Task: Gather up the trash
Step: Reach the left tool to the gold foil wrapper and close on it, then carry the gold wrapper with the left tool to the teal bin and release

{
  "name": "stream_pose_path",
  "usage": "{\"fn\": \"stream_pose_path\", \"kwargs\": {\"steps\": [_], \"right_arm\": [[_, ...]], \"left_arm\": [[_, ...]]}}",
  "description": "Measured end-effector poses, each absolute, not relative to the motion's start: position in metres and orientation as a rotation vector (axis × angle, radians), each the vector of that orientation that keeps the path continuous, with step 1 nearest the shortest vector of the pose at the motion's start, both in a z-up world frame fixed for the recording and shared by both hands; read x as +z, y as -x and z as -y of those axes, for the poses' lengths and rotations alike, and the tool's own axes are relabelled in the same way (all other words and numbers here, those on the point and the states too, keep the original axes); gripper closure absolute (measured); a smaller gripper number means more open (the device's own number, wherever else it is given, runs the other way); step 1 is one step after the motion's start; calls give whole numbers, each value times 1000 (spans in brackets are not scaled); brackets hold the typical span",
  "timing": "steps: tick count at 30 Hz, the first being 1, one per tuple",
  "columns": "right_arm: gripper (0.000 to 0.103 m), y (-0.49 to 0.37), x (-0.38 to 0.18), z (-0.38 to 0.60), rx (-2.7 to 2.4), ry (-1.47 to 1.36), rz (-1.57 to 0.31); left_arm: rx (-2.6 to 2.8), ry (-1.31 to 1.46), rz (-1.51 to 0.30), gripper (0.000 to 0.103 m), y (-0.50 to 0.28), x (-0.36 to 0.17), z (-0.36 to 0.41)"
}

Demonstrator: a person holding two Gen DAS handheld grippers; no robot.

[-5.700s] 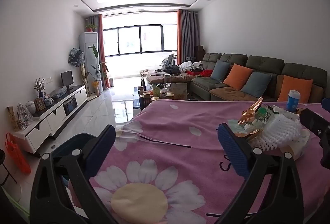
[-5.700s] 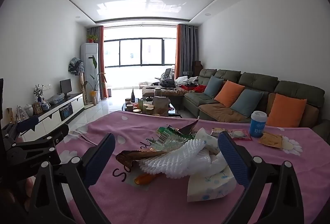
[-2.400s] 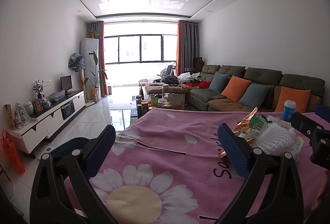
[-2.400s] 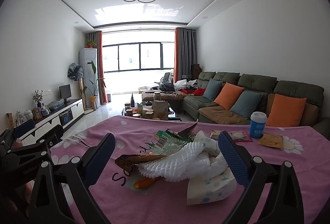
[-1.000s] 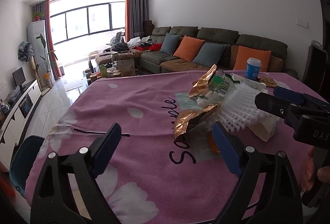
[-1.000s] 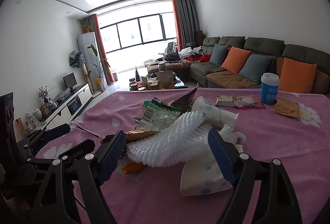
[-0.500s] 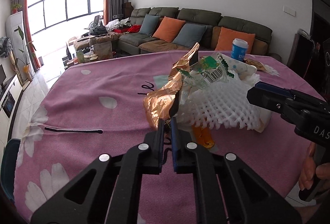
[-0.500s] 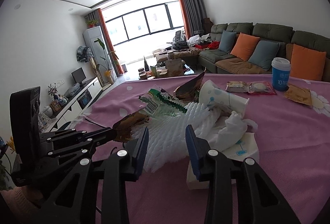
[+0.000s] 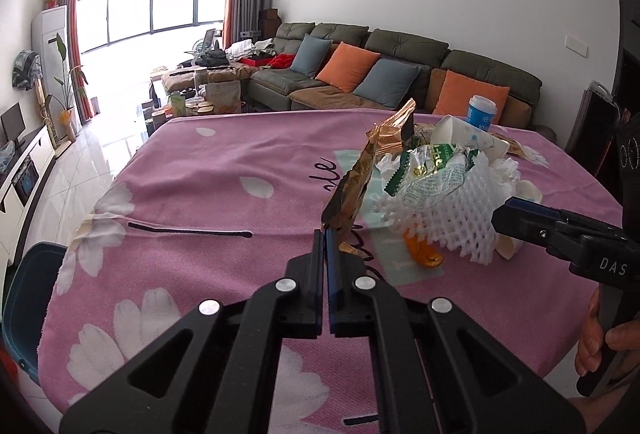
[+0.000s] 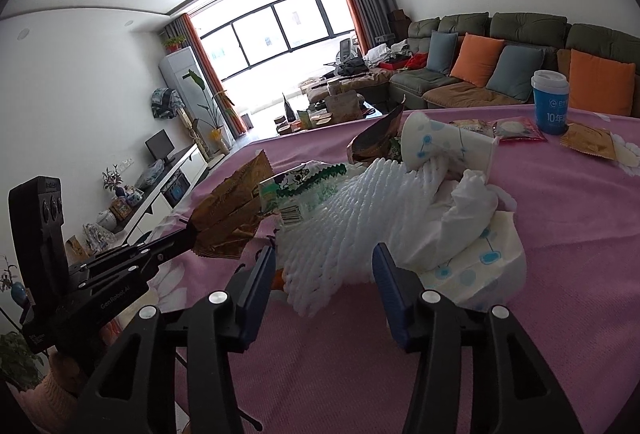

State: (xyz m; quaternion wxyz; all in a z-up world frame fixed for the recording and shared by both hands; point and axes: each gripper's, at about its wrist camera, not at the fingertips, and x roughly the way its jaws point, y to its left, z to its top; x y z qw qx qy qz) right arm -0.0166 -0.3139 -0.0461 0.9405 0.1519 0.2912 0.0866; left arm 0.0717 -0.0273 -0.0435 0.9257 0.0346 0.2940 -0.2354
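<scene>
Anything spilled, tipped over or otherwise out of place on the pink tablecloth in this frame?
Yes. A paper cup lies tipped on its side on a heap of litter: white foam fruit netting, crumpled tissue and a green wrapper. The left gripper pinches a gold foil wrapper at the heap's edge. The blue cup stands upright.

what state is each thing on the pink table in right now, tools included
left tool: shut on the crinkled gold foil wrapper, lifting its corner
right tool: open, its pads either side of the white foam fruit net, having just widened
white paper cup with blue dots: lying on its side
blue lidded cup: upright
green and white snack wrapper: crumpled on the net
</scene>
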Motion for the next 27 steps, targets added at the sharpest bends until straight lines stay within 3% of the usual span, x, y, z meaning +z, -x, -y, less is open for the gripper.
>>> {"fn": "stream_pose_path", "kwargs": {"steps": [3, 8, 10, 11, 15, 21, 24, 26, 27], "right_arm": [[55, 14, -48, 311, 194, -324, -608], [76, 4, -61, 313, 210, -377, -659], [92, 3, -67, 316, 213, -404, -674], [94, 2, -68, 317, 213, -412, -677], [91, 4, -69, 318, 212, -431, -681], [59, -2, -74, 312, 208, -441, -707], [59, -7, -80, 310, 205, -462, -733], [69, -9, -82, 310, 207, -469, -737], [84, -8, -81, 310, 210, -473, -732]], "left_arm": [[-465, -62, -598, 101, -69, -41, 19], [-448, -53, -592, 101, -63, -40, 7], [-441, -49, -592, 101, -61, -40, 2], [-437, -47, -592, 101, -60, -40, 0], [-422, -33, -597, 101, -57, -40, -11], [-409, -18, -600, 101, -52, -42, -25], [-405, -14, -601, 101, -50, -43, -29], [-404, -12, -600, 101, -49, -43, -30], [-400, -13, -599, 101, -48, -43, -31]]}}
